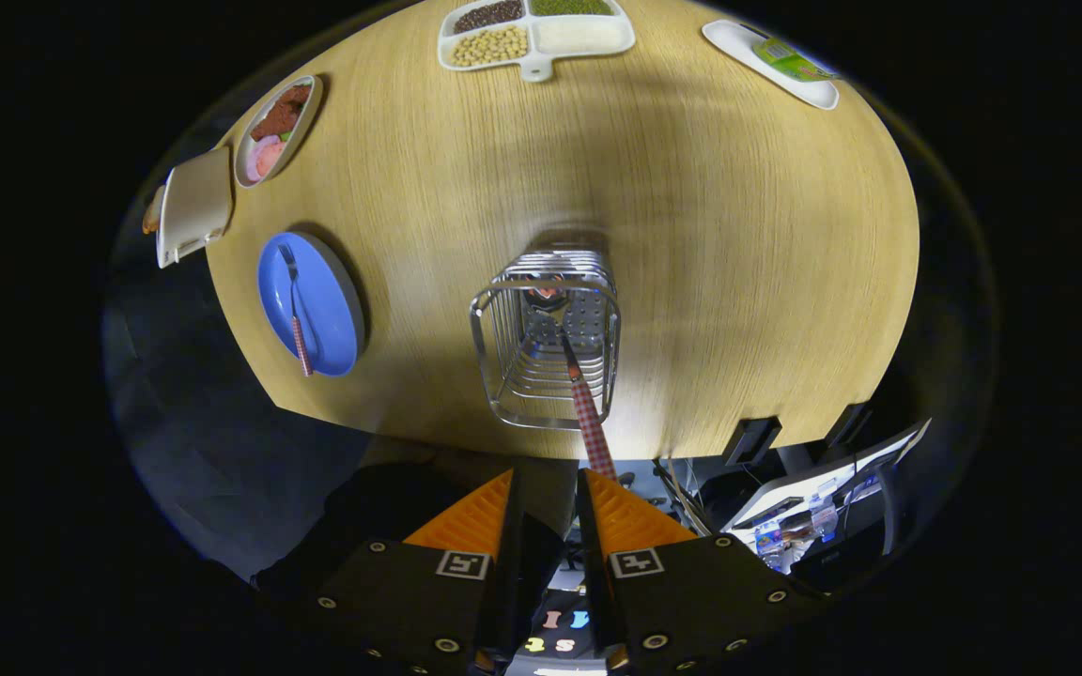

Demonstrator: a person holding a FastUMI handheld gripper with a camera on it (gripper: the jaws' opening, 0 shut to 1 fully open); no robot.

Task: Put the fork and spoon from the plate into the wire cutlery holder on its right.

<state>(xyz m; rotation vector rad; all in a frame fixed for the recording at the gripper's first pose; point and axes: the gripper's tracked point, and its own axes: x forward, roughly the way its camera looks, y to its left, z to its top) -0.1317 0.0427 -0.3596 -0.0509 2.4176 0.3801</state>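
Pale wood-grain desk point(710, 244) spreads beyond the gripper point(548, 488), above dark floor and some equipment at about 4 o'clock. Nearest, the orange fingers point(471, 516) stand apart with a gap between them; a utensil with a red-checked handle point(590, 427) leans past the right finger's tip, its metal end down inside the wire cutlery holder point(546, 343) just ahead at 12 o'clock. I cannot tell whether the fingers press on it. At 10 o'clock lies the blue plate point(308, 302), a second checked-handled utensil point(297, 314) resting on it. Farther off are a divided tray of beans and grains point(535, 33), a food dish point(278, 130) and a white tray point(771, 61).
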